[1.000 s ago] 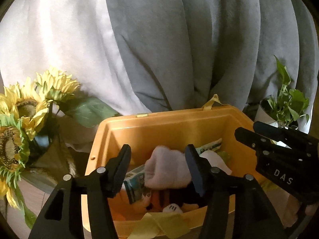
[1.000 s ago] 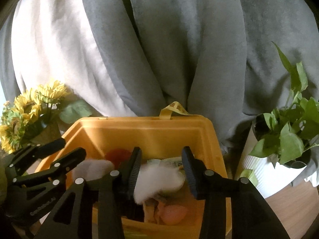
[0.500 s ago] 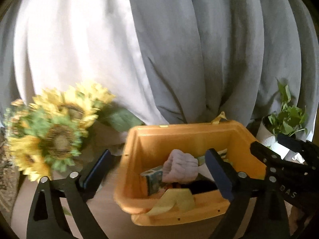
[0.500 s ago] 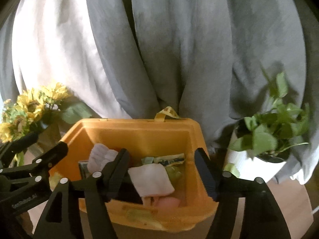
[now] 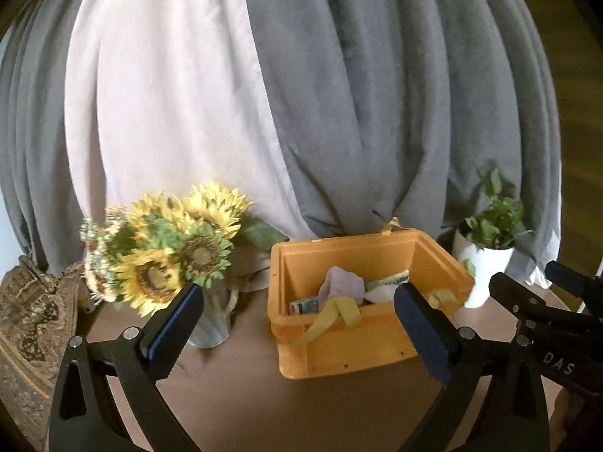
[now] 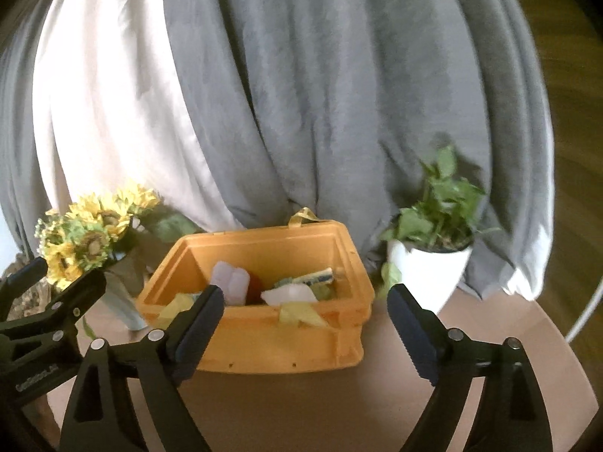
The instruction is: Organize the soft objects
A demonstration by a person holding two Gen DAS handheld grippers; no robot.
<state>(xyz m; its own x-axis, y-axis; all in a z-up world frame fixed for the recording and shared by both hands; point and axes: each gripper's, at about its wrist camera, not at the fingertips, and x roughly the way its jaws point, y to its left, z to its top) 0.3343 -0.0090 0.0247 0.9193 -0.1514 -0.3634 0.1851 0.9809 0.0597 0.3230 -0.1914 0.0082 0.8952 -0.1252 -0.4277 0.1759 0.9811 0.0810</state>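
Left gripper: your jaws opening, nothing between them.
Right gripper: your jaws opening too, empty.
Soft items: pale pink cloth and white cloth lie inside the orange bin.
Bin: on the table, between sunflowers and potted plant.

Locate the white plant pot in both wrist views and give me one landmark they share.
Left wrist: the white plant pot sits at far right, behind the orange bin's right corner.
Right wrist: the pot sits right of centre, beside the bin's right wall.
Shared landmark: the orange bin.
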